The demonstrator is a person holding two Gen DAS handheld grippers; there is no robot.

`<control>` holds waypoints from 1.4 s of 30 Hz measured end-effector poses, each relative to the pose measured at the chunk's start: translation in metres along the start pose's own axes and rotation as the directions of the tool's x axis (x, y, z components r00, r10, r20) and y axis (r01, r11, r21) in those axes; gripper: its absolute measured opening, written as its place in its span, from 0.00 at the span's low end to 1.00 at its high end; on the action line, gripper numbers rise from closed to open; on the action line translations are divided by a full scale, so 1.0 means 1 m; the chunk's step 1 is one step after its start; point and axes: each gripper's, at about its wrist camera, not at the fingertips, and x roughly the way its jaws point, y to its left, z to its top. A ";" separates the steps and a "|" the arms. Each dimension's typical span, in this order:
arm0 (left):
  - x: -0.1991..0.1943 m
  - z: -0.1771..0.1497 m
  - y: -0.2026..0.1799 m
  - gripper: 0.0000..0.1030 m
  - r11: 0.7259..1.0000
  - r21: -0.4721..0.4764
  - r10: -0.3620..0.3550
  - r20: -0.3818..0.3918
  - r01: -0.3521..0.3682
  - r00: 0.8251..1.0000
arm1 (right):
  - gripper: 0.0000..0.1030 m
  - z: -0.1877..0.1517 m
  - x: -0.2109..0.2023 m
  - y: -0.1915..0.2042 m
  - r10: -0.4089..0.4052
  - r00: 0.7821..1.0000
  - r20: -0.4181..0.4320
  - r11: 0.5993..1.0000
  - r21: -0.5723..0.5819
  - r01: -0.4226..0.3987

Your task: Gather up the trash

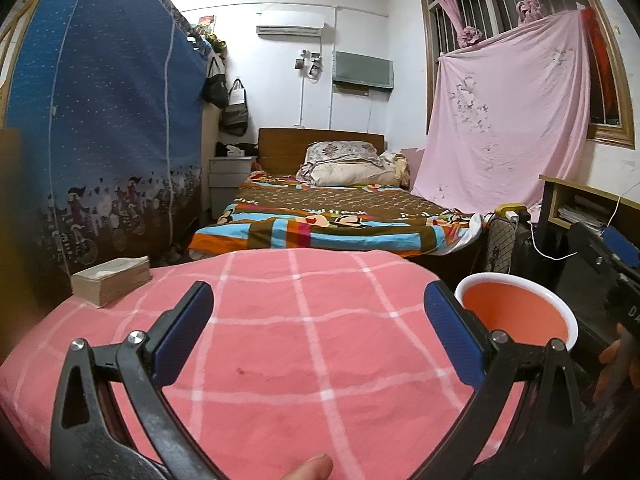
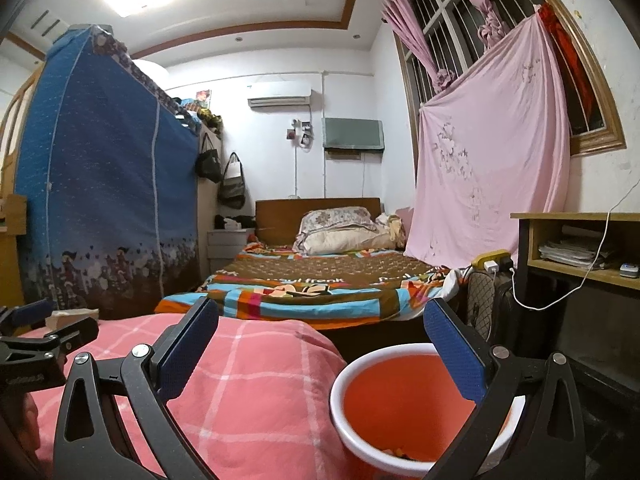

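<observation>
1. Left gripper (image 1: 318, 322): jaws spread wide, nothing between them, hovering over the pink checked cloth (image 1: 280, 360) that covers the bench.
2. Right gripper (image 2: 320, 340): jaws also wide apart, empty. It sits above the bench's right edge, with its right finger over the mouth of the bin.
3. Trash bin (image 2: 400, 408): red inside, white rim, just beside the bench on its right. The right wrist view looks down into it and shows small bits of trash (image 2: 396, 451) at the bottom; what they are is too small to tell.
4. The left wrist view shows only the bin's upper inner wall and rim (image 1: 520, 316), behind that gripper's right finger; the contents are not visible from there.
5. Tissue pack (image 1: 112, 280): on the bench's far left corner, well apart from both grippers. Clear in the left wrist view; in the right wrist view only a sliver shows, behind the left gripper's fingers at the frame's left edge.
6. The left wrist view catches the right gripper's body and the hand holding it at the far right edge; a fingertip shows at the bottom edge.
7. Both views: a bed (image 1: 332, 220) with a patterned blanket beyond the bench, a blue fabric wardrobe (image 2: 104, 184) on the left, a pink sheet (image 2: 492, 176) hung over the window on the right.
8. Right wrist view only: a wooden shelf (image 2: 576, 240) with papers and a white charging cable.
</observation>
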 end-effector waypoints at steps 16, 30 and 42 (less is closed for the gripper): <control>-0.044 -0.010 0.036 0.88 0.998 -0.005 0.060 -0.003 -0.060 0.998 | 1.00 -0.012 -0.046 0.038 0.024 1.000 -0.002 1.000 -0.009 -0.024; -0.068 -0.034 0.064 0.88 0.995 -0.033 0.091 -0.012 -0.092 0.996 | 1.00 -0.035 -0.073 0.058 0.021 0.999 -0.028 1.000 -0.021 -0.022; -0.082 -0.052 0.070 0.88 0.992 -0.013 0.123 0.020 -0.122 0.992 | 1.00 -0.056 -0.084 0.058 -0.026 1.000 -0.002 1.000 -0.012 0.026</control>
